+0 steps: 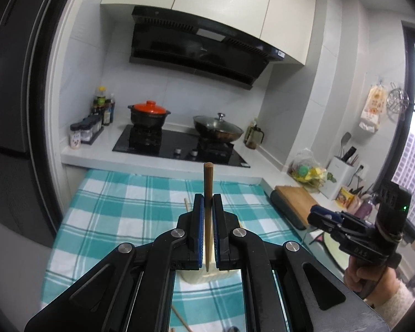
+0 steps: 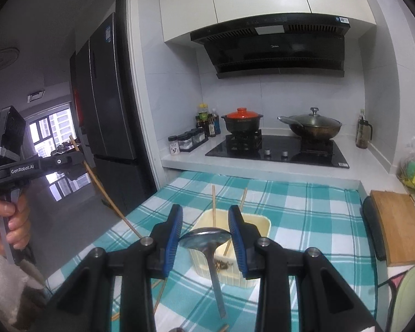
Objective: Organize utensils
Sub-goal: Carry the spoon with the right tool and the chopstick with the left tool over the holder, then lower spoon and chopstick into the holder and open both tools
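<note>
My left gripper is shut on a wooden chopstick that stands upright between its blue pads, above a cream utensil holder on the checked cloth. In the right wrist view the same chopstick slants down from the left gripper at far left. My right gripper is open above the cream holder. A metal spoon leans on the holder's near rim, and two chopsticks stand inside it.
A teal checked cloth covers the counter. More chopsticks lie on it near the front. A wooden cutting board lies at right. The hob with a clay pot and a wok is behind. A dark fridge stands at left.
</note>
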Demonstrator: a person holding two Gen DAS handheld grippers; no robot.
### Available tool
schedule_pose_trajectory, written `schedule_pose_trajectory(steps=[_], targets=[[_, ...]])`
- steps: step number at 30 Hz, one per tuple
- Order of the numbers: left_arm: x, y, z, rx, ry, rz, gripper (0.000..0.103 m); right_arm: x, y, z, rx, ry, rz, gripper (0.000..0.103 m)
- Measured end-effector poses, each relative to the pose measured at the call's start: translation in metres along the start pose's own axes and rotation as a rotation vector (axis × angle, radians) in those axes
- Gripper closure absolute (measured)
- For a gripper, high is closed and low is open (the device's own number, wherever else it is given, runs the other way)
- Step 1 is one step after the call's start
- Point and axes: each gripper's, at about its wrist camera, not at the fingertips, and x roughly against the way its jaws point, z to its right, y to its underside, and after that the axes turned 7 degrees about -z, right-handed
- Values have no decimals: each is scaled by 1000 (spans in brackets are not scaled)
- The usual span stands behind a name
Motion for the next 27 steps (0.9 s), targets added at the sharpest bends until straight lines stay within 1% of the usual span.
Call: schedule_pose_trajectory(steps=[3,5,8,10,13,18,22,24,27], targets=[[-23,-16,7,-23,-17,11,99,-16,-24,2,-6,1,32,68],[-43,-20,10,-35,-26,5,99,-29,-38,4,-9,8,54,68],[-80,-17,12,-46,-32,-38,99,-53,-49,9,-6,29,85,68],[-104,-10,12,-47,-34,-78,99,-72,-51,17,-12,36,85,68],[-141,1,13,-54,-43,-145,99,-103,-44,34,-50,51,51,68],[-193,18,14,-63,-63,-257,99,-145,-24,74,-178,66,-30,68],[-222,26,17,-80,-92,-312,99,-170,-9,102,-276,78,-97,68],[-233,29,18,-87,-108,-325,99,-181,-3,114,-322,73,-126,68],[-246,29,19,-87,-125,-348,98,-194,3,124,-361,93,-155,68]])
